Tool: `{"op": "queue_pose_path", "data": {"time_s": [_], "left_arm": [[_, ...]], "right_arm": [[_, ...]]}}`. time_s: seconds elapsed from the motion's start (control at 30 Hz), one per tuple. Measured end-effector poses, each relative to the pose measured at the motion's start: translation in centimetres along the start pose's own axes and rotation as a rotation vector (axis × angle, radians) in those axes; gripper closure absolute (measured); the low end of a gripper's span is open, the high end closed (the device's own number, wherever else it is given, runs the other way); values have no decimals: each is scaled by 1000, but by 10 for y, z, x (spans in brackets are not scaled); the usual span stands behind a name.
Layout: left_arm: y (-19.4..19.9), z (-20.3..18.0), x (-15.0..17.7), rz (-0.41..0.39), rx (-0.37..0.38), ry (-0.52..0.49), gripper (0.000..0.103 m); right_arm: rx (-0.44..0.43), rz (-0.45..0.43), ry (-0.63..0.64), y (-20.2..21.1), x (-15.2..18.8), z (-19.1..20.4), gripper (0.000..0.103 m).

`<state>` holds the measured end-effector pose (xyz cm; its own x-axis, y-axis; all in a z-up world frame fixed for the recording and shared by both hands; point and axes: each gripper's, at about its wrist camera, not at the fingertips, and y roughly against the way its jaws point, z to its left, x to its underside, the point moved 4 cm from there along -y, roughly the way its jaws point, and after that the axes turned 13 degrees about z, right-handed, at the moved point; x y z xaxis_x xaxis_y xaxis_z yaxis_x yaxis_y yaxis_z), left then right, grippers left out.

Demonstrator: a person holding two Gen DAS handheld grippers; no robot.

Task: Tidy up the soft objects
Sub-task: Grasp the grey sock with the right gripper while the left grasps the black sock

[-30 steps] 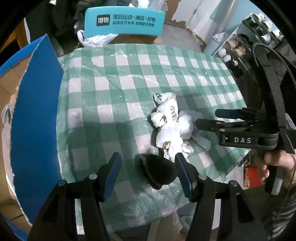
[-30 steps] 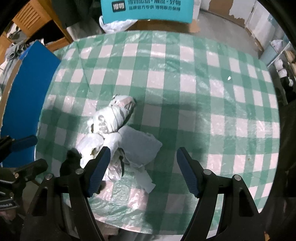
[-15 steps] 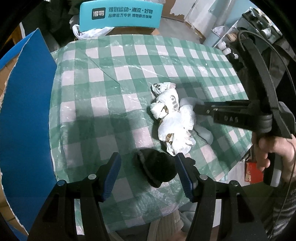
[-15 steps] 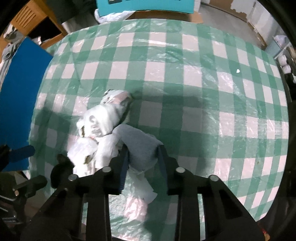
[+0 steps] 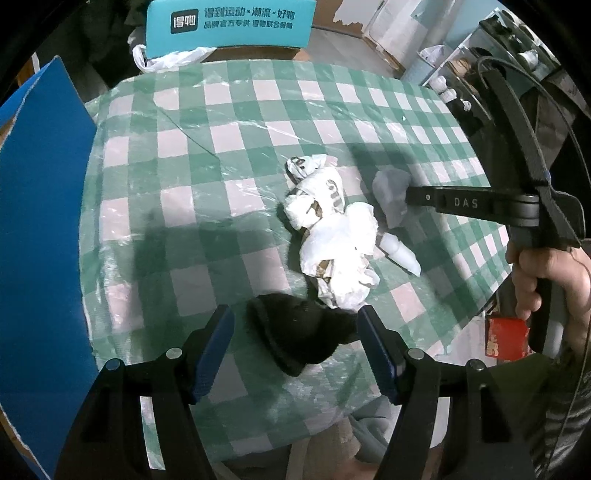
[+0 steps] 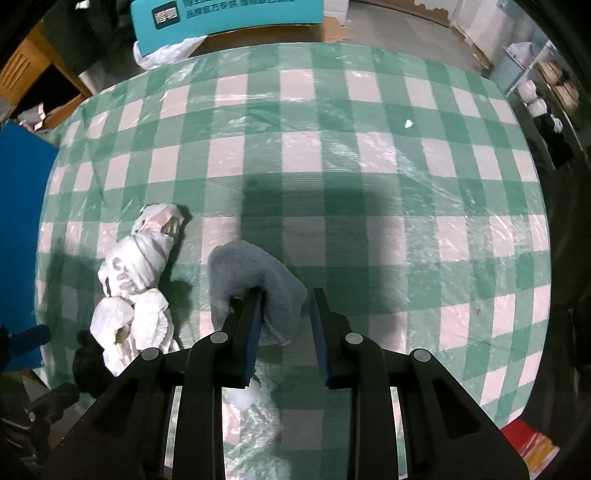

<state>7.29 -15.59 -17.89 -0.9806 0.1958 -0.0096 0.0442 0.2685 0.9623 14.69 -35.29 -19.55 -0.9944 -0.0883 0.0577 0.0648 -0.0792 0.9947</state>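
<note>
My right gripper (image 6: 286, 325) is shut on a grey cloth (image 6: 255, 273) and holds it lifted above the checked table; it also shows in the left wrist view (image 5: 391, 195). A white crumpled garment pile (image 5: 332, 236) lies mid-table, also in the right wrist view (image 6: 136, 280). A black knitted hat (image 5: 295, 332) lies near the front edge, between the fingers of my open left gripper (image 5: 295, 347). A small white piece (image 5: 400, 254) lies right of the pile.
The round table has a green-and-white checked cover (image 6: 332, 166) under clear plastic. A blue board (image 5: 37, 221) stands at the left edge. A teal sign (image 5: 229, 22) is behind the table. A shelf (image 6: 546, 85) stands at the right.
My right gripper closed on the grey cloth and lifted it up and away from the white pile. My left gripper stayed open around the black hat.
</note>
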Motion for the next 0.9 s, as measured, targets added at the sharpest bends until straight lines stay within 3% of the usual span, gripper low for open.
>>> {"op": "queue_pose_path", "data": {"time_s": [0.1, 0.17, 0.23, 0.43, 0.9], "left_arm": [[-2, -2, 0, 6, 17, 5, 31], [-4, -5, -1, 11, 28, 10, 31], [-7, -7, -1, 17, 38, 16, 31], [-15, -16, -1, 31, 60, 28, 27], [-39, -26, -5, 52, -77, -43, 27]], "right_arm": [[10, -12, 22, 3, 1, -7, 75], [-6, -11, 8, 5, 3, -14, 55], [-14, -21, 1, 9, 4, -18, 49], [-19, -31, 18, 18, 5, -19, 46], [-35, -13, 63, 15, 17, -9, 44]]}}
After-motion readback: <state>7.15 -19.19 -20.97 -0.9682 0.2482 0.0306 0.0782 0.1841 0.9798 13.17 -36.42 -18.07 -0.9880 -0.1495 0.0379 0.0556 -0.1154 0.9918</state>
